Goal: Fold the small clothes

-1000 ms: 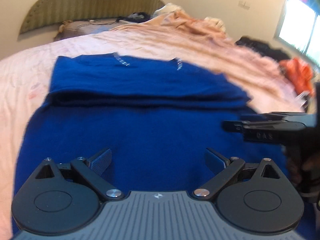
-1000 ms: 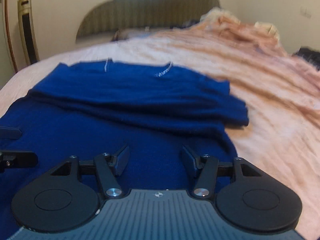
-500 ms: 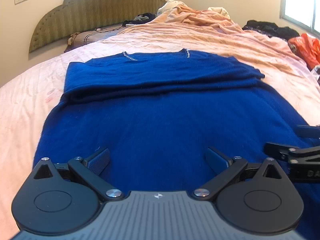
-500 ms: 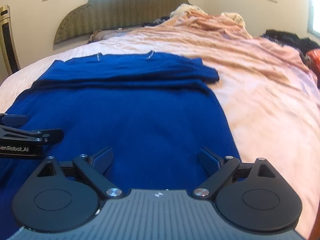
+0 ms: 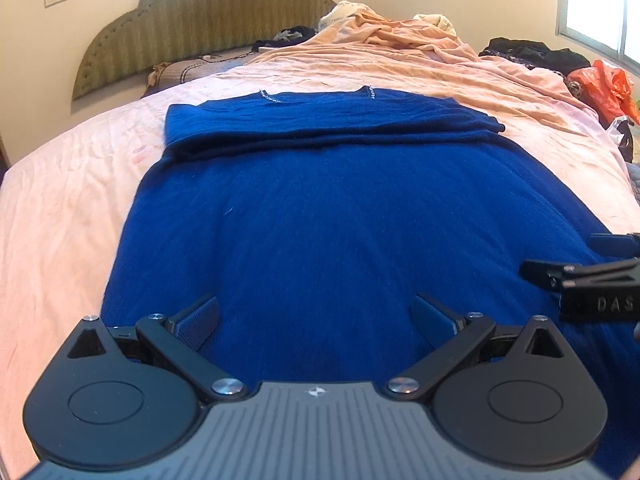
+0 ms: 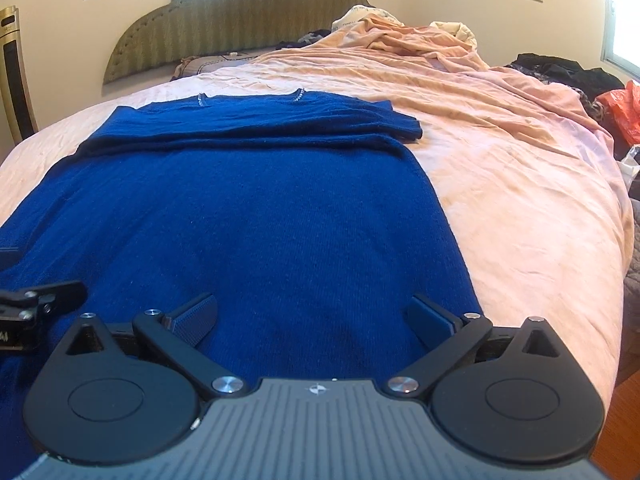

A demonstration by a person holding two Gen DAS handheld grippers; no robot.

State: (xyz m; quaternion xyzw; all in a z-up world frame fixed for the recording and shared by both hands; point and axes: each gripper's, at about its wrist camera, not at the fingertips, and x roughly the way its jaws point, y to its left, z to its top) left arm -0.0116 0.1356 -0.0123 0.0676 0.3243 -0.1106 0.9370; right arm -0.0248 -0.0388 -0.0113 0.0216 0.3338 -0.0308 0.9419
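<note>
Both claws lowered, spread over sweater [image 5: 320, 220] hem.

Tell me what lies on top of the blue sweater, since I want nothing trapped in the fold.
Only the blue sweater itself: its sleeves are folded across the chest. Both open grippers, left and right, hover above the hem. Anything under the sleeves is hidden.

Near hem of the blue sweater [image 5: 320, 220] hidden under the left gripper [image 5: 316, 316] body, lower frame; same in the right wrist view, behind the right gripper [image 6: 312, 316]. Right gripper cut off at the right edge of the left view, only fingertips and part of a label show; label unreadable past "DAS". Dark clothes pile [image 5: 532, 50] upper right: items indistinguishable. Orange bag [image 6: 622, 110] clipped by right edge. Things by the headboard [image 6: 240, 16] too small to identify.
</note>
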